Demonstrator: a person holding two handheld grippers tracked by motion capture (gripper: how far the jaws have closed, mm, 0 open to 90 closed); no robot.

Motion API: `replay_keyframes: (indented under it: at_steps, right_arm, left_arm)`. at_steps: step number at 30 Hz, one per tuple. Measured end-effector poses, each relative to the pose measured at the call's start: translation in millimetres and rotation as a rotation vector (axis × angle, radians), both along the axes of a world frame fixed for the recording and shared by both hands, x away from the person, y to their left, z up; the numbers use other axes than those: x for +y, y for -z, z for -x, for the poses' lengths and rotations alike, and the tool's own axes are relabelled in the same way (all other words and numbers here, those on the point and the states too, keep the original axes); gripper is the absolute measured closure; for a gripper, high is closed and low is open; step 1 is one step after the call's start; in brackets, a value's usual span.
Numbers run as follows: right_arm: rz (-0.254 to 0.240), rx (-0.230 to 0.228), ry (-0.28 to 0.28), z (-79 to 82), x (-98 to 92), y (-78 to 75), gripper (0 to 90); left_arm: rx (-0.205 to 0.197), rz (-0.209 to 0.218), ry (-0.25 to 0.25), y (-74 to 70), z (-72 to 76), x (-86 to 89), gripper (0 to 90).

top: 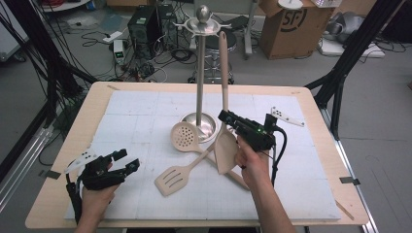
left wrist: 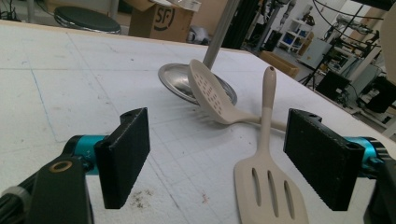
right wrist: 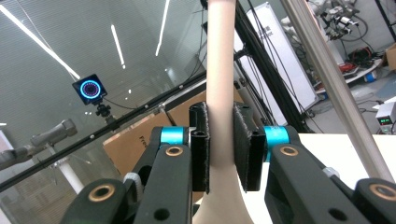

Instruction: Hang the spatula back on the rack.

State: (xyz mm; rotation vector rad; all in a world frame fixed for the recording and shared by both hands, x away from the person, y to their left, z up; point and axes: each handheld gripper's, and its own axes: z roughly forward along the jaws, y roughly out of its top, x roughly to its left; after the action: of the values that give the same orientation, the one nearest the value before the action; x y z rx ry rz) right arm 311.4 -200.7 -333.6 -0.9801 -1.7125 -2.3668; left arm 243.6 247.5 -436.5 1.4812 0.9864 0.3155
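My right gripper [top: 228, 118] fingers clamp the solid spatula [top: 225, 97] handle, upright beside the rack [top: 202, 73]. Its hanging hole is probably near a hook; I should lift straight. Left gripper [top: 127, 161] fingers wide, resting on the counter [top: 316, 194].

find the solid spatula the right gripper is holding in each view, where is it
High view: solid spatula stands upright at centre, blade on the mat, handle beside the stand pole.
Left gripper view: not in it.
Right gripper view: its handle rises up the middle, clamped by the right gripper.
Shared landmark: metal stand pole.
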Motion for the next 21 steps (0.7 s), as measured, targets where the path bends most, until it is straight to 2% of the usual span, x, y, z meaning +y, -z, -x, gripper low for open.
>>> replay_keyframes:
  at_steps: [4,11,18,21]
  right_arm:
    - [-0.009,0.010,-0.001,-3.3,1.1,1.0,78.8]
    - [0.004,0.015,-0.010,-6.9,5.7,3.5,78.8]
    - [0.038,0.011,0.007,-8.8,10.3,5.8,78.2]
    - [0.053,0.037,0.016,-12.1,11.4,7.3,75.9]
  left_arm:
    - [-0.001,-0.002,-0.001,0.0,0.0,0.1,23.3]
    - [0.000,0.003,-0.003,0.1,-0.1,0.6,23.3]
    - [-0.002,0.000,-0.003,-0.3,0.2,0.7,23.3]
    - [-0.001,0.000,-0.003,0.0,0.2,1.3,23.3]
